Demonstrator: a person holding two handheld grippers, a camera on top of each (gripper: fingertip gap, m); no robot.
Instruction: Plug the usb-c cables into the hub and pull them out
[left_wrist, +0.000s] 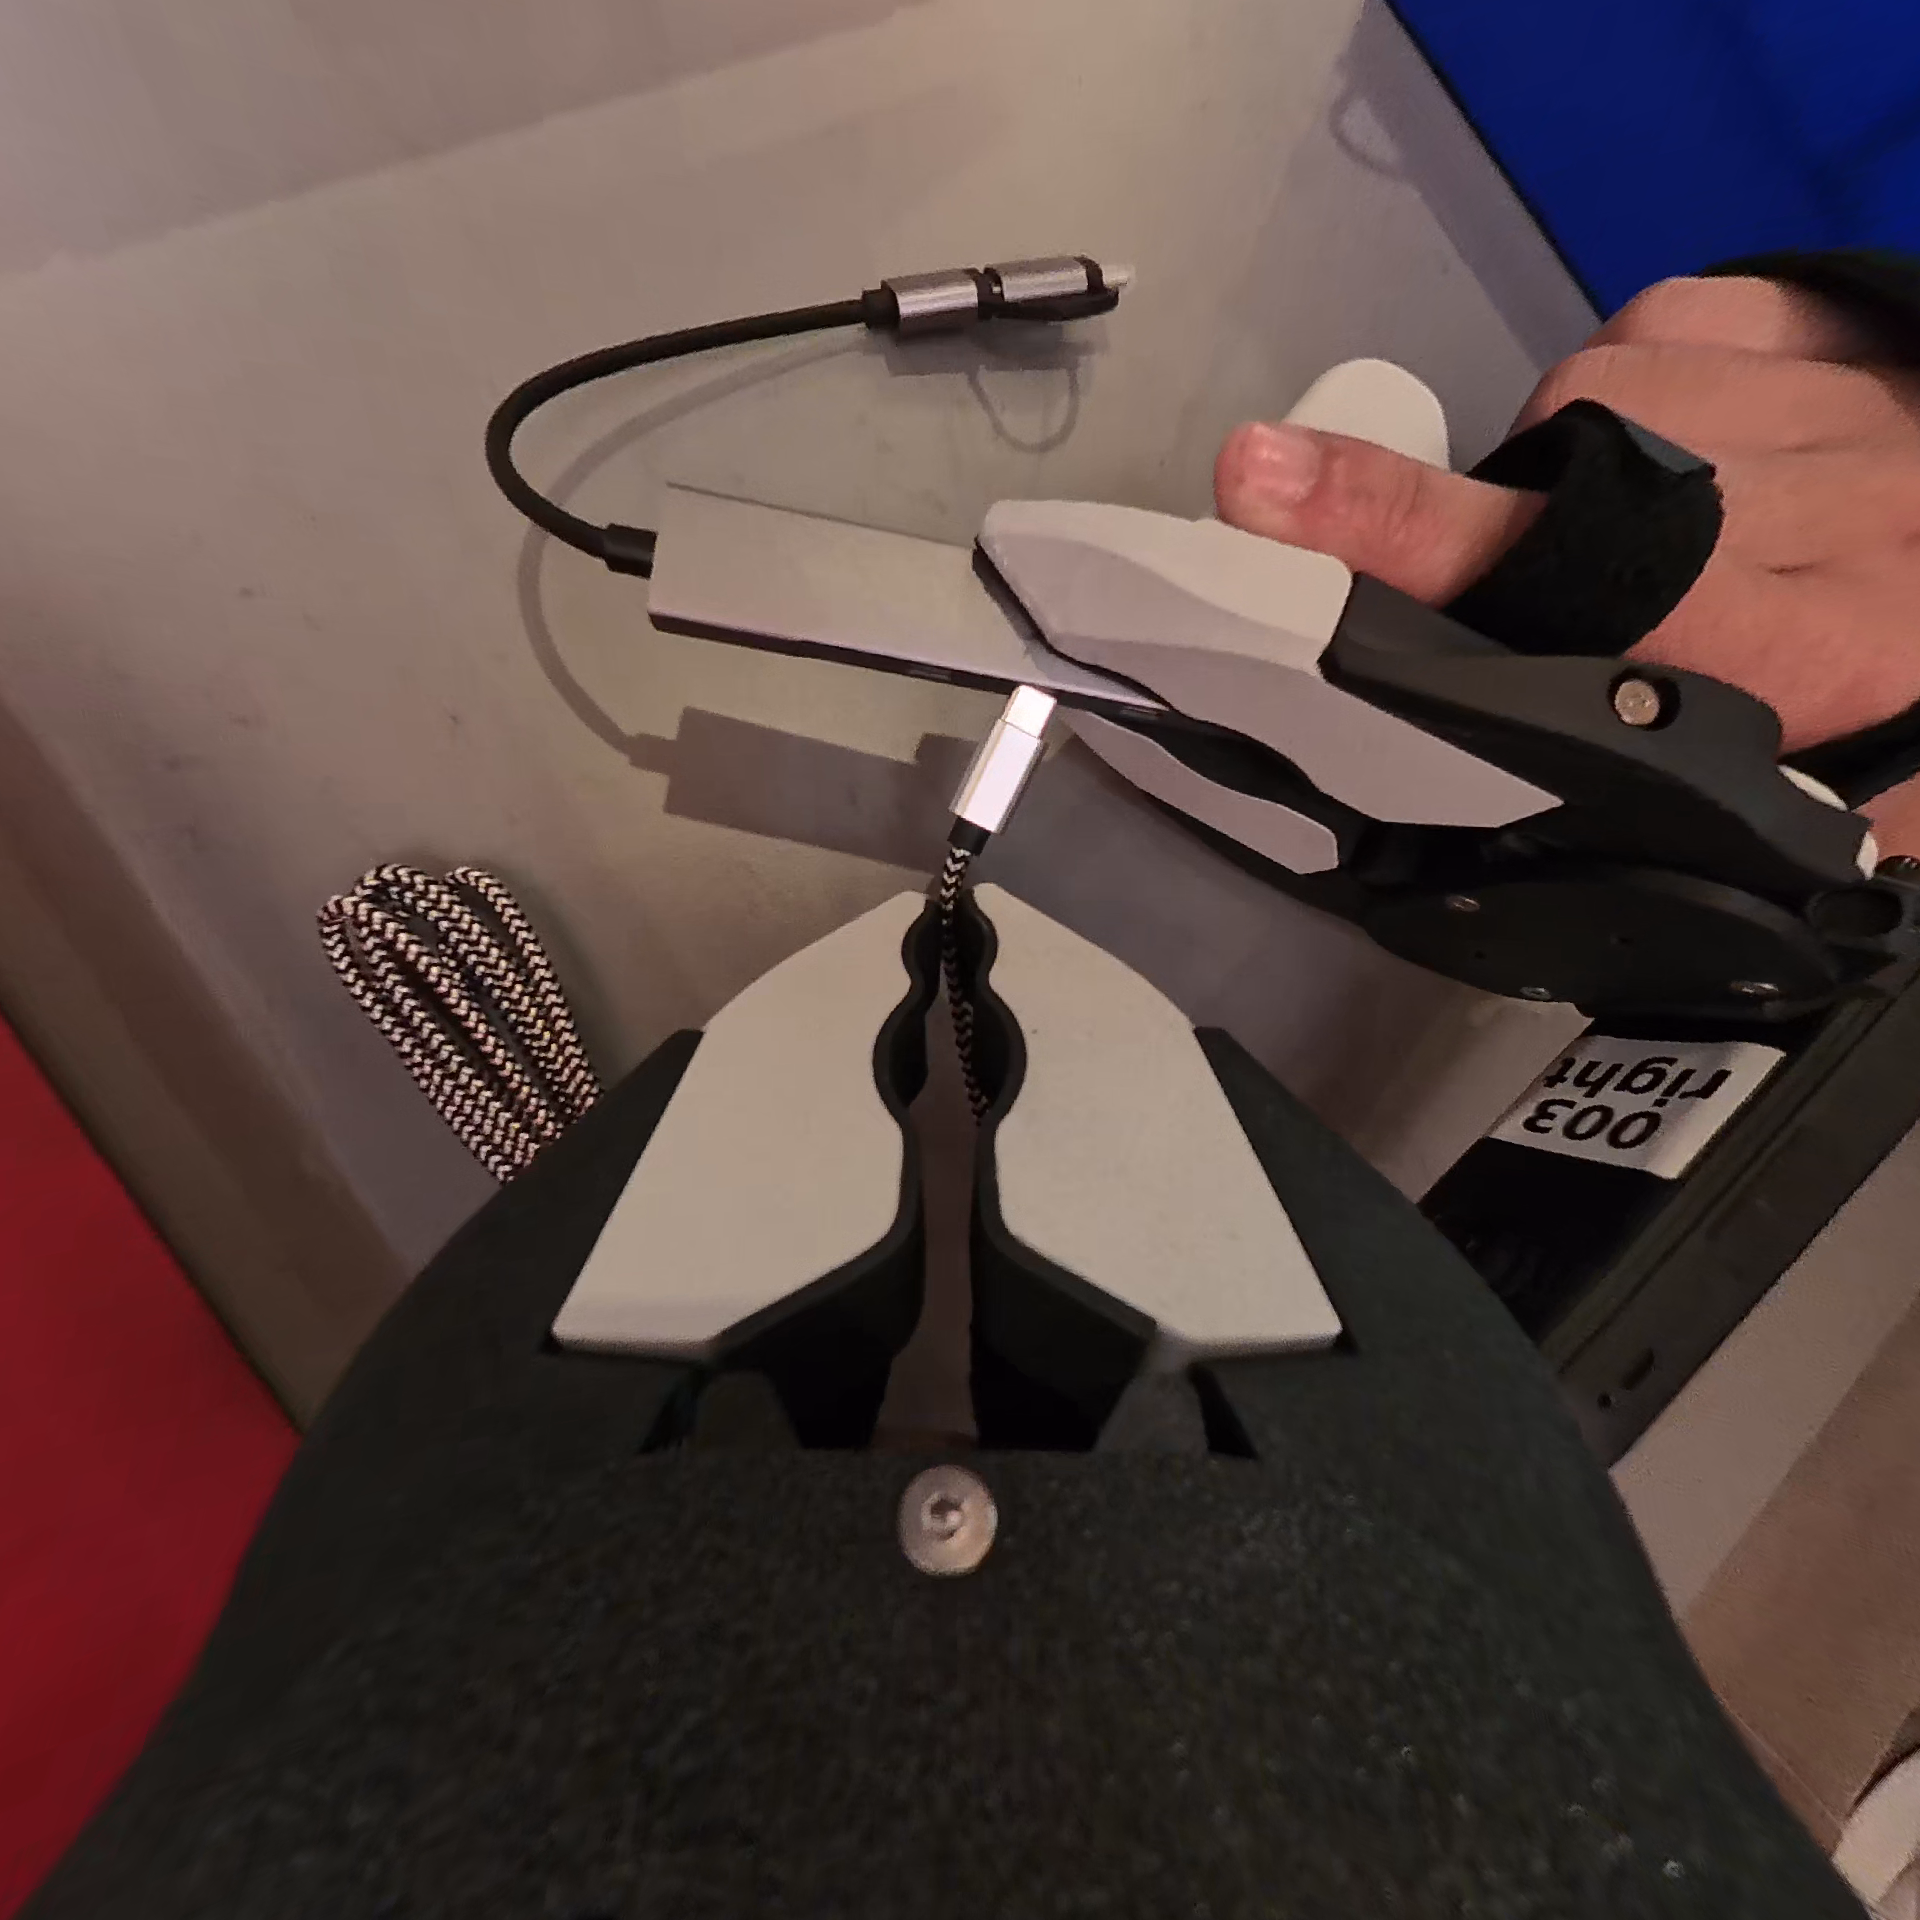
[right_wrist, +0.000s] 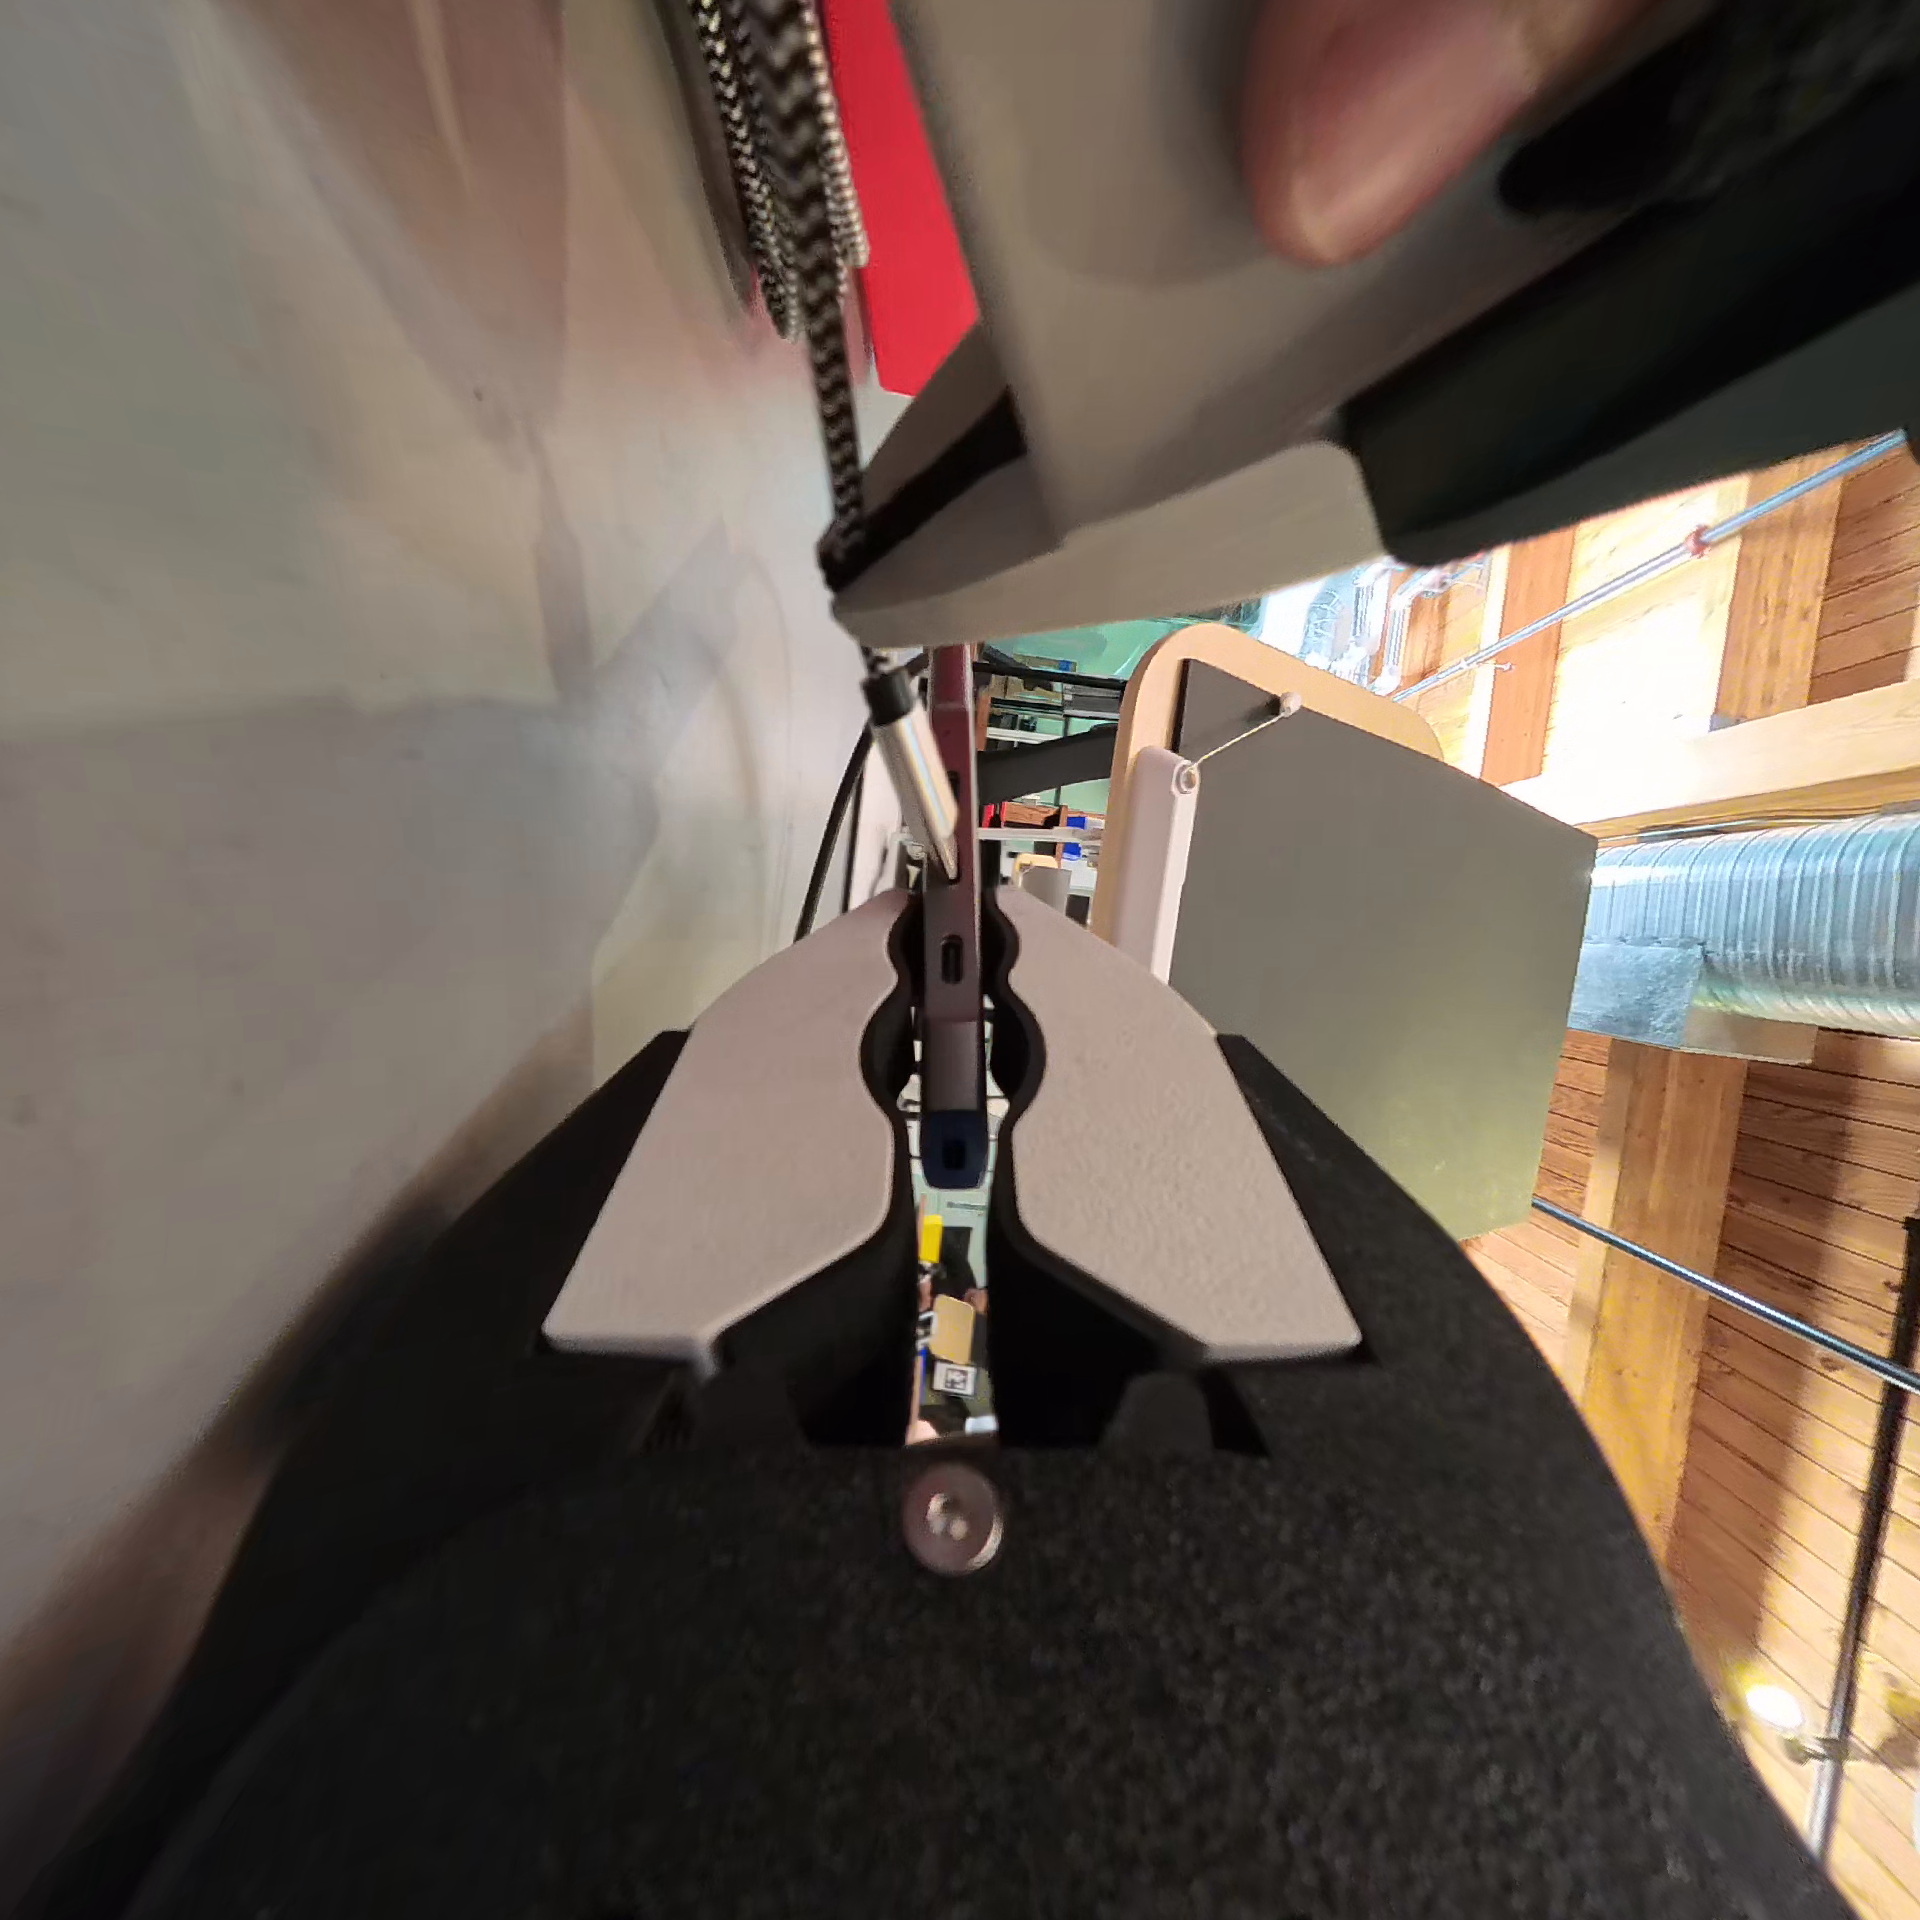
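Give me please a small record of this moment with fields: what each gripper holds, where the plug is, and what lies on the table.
left gripper: jaws shut on the braided cable, just behind its silver plug
right gripper: jaws shut on the grey hub, held above the table
plug: tip at the hub's side edge; whether seated cannot be told
on table: coiled rest of the braided cable
hub's own lead: black, hanging free

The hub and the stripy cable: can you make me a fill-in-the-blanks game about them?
1. The right gripper is shut on the grey ____.
2. The left gripper pinches the braided cable just behind its ____ plug.
3. The plug has its tip at the hub's edge, not fully ____.
4. The rest of the cable lies coiled on the ____.

Missing words: hub; silver; in; table
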